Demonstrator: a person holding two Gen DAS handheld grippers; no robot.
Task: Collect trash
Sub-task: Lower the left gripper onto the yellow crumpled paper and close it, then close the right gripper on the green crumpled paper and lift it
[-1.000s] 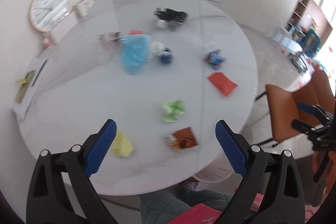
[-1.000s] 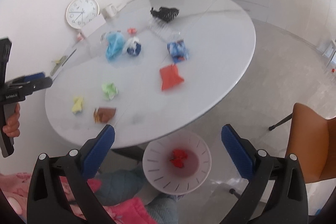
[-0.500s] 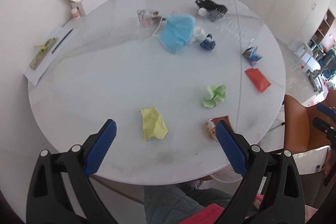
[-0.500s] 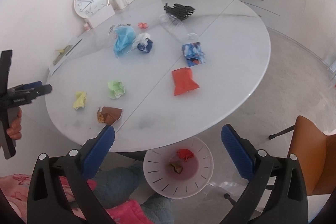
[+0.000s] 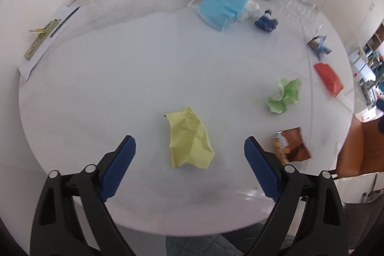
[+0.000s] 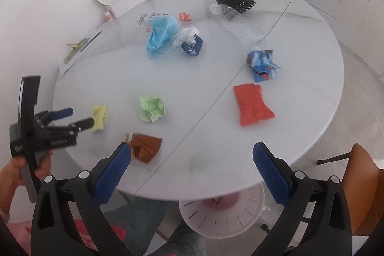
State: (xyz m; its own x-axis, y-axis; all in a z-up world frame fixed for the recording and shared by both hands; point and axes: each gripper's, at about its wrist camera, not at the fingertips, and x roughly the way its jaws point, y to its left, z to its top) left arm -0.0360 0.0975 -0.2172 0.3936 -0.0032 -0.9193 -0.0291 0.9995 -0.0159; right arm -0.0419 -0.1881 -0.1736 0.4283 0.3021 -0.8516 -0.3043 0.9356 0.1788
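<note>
The left claw (image 5: pixel 189 146) hangs wide open and empty over the round white tabletop (image 5: pixel 120 88), its blue pads either side of a crumpled yellow paper (image 5: pixel 190 149) that lies near the front edge, untouched. The right claw (image 6: pixel 192 157) is likewise spread wide, holding nothing, above the tabletop's near rim, with a crumpled brown snack wrapper (image 6: pixel 145 146) just beside its left pad and a white slotted bin (image 6: pixel 220 215) on the floor below

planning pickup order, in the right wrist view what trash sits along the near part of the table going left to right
yellow crumpled paper → green crumpled paper → red packet. The brown wrapper sits nearer, between yellow and green in left-right terms.
</note>
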